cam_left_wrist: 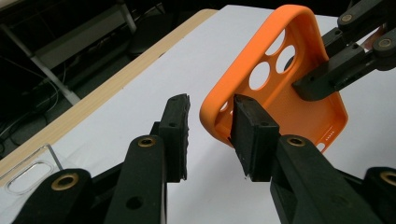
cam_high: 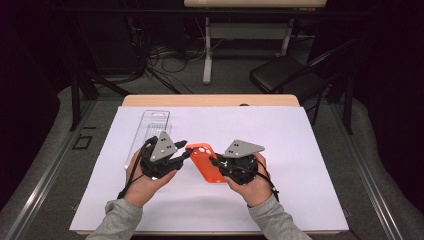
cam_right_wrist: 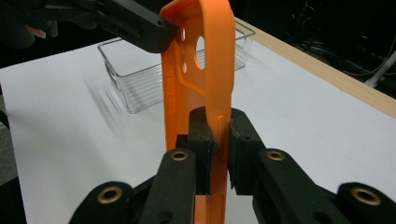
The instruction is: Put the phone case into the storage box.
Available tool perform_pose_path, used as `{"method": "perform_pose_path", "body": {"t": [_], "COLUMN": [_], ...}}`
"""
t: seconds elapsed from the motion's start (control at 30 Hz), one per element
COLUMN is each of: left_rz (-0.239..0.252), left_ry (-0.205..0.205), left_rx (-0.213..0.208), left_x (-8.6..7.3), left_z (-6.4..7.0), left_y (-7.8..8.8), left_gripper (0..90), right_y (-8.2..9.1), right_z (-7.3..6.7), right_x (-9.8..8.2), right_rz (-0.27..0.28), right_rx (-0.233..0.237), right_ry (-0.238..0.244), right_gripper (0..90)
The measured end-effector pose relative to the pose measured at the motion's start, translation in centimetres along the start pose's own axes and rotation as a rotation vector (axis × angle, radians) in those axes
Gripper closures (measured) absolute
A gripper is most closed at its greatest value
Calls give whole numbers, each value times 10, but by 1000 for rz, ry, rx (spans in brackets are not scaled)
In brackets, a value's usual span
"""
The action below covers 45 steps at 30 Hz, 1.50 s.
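Note:
An orange phone case [cam_high: 204, 164] is held off the white sheet between the two grippers. In the right gripper view it [cam_right_wrist: 196, 56] stands on edge, and my right gripper [cam_right_wrist: 217, 140] is shut on its side wall. My left gripper [cam_left_wrist: 212, 133] has the case's camera-hole corner [cam_left_wrist: 219, 109] between its jaws. One pad sits against the inside of the rim, while the other pad [cam_left_wrist: 176, 126] stands a little apart from the outside. From above, the left gripper [cam_high: 186, 149] meets the case's far end and the right gripper [cam_high: 216, 163] its near side.
A clear plastic tray [cam_high: 152, 127] lies on the sheet behind the left hand and also shows in the right gripper view [cam_right_wrist: 135, 74]. The white sheet [cam_high: 290, 140] covers the wooden table [cam_high: 210, 100]. A black chair [cam_high: 282, 75] stands beyond the far edge.

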State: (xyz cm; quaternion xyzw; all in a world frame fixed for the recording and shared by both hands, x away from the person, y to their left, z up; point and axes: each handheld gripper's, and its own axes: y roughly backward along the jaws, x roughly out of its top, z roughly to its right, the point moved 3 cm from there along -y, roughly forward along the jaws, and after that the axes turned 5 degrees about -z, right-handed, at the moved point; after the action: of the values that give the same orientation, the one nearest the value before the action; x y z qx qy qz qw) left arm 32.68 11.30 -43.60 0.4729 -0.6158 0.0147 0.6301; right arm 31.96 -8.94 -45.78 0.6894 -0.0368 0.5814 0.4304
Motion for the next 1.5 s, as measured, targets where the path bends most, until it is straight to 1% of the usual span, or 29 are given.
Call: {"method": "perform_pose_path", "body": {"t": [0.13, 0.4, 0.73, 0.93, 1.3, 1.5], "left_rz": [-3, -17, -25, -24, -29, -32], "left_ry": [2, -8, -26, -22, -49, -72], "left_rx": [-6, -6, 9, 12, 19, 27], "left_x": [0, 0, -1, -1, -1, -1], "left_z": [1, 2, 2, 2, 2, 2], "left_y": [-1, -2, -1, -1, -1, 0], "left_gripper": [695, 739, 765, 785, 806, 810], "right_y": [-1, -2, -3, -3, -4, -4], "right_z": [-1, -2, -3, -2, -1, -1], "right_x": [0, 0, -1, -1, -2, -2], "right_rz": [-4, -9, -16, -14, -10, -7], "right_rx": [1, 5, 8, 11, 22, 29], "right_ry": [5, 9, 9, 5, -7, -13], "right_gripper": [815, 814, 815, 815, 815, 814]}}
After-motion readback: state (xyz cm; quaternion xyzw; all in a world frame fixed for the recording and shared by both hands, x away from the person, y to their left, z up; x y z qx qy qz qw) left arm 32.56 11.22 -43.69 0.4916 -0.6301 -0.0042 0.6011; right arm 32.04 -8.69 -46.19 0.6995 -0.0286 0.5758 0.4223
